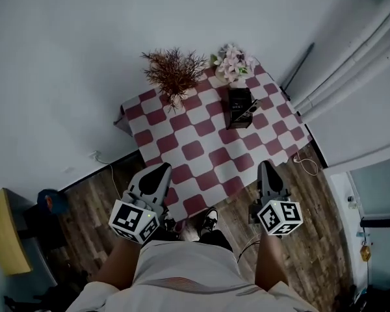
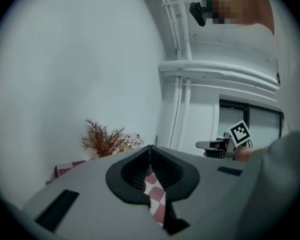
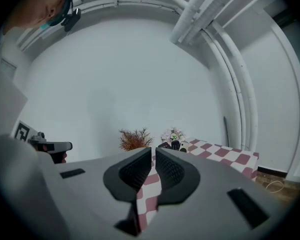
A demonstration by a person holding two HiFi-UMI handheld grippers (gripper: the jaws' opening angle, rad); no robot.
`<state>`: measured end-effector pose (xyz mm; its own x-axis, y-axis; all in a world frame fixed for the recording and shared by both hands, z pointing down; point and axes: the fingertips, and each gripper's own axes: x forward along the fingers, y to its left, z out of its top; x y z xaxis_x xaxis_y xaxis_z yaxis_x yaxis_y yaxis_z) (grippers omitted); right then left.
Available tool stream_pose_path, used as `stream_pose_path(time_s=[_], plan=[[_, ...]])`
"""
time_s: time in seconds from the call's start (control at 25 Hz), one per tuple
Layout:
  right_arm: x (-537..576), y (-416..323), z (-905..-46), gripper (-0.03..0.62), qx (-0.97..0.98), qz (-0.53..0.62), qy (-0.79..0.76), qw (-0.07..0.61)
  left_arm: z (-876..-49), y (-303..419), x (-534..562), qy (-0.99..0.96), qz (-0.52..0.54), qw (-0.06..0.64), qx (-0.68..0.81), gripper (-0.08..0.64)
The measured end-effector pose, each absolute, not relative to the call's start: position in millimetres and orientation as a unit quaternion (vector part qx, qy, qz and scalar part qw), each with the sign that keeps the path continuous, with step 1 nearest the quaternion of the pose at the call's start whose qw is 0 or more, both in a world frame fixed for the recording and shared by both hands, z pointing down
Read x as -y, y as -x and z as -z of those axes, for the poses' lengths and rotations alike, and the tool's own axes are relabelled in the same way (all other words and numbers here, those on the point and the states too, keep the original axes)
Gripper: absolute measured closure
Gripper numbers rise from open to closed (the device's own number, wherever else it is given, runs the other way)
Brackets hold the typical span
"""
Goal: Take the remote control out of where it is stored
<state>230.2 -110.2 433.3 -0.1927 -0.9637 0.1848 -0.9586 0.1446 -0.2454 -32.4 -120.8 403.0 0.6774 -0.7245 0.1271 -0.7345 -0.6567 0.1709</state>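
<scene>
A checked cloth [image 1: 208, 142] — matt fabric, draped at its edges — is spread flat. The floor [image 1: 91, 207] is laid in dark, grained wood planks. The wall [image 1: 84, 57] is finished smooth and matt. The left gripper [image 2: 149, 149] and right gripper [image 3: 154, 151] are shelled in matt grey plastic, with ribbed black pads [image 3: 137, 171].

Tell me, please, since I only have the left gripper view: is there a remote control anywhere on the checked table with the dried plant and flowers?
Observer: Yes. The head view shows a black holder on the checked tablecloth, just in front of the pink flowers, with remote controls standing in it.
Operator: Thank you. Is the right gripper ready to take one?
Observer: Not yet. The right gripper view shows the right gripper shut, with nothing between its jaws.
Operator: Where is my left gripper relative to the holder?
Observer: In the head view the left gripper is at the table's near edge, and the holder is toward the far side.
</scene>
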Motion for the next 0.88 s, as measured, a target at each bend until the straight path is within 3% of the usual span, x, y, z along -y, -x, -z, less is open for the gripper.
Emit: stream_pose_path(time_s=[0.32,0.44,0.88], plan=[[189.8,-273.4,-468.4,0.573,-0.75,0.189,0.633,-0.013,-396.3,-3.1,141.3,-0.896,-0.028,0.1,0.432,0.543],[225.9,-282.2,-483.6,0.492,-0.743,0.203,0.637,-0.013,-403.2,-9.7,144.0,-0.895,-0.036,0.106,0.432,0.543],[327.7,-296.4,-550.0,0.384,-0.719,0.287,0.632,0.007,-430.4,-5.6,162.5,-0.877,-0.057,0.142,0.455,0.543]])
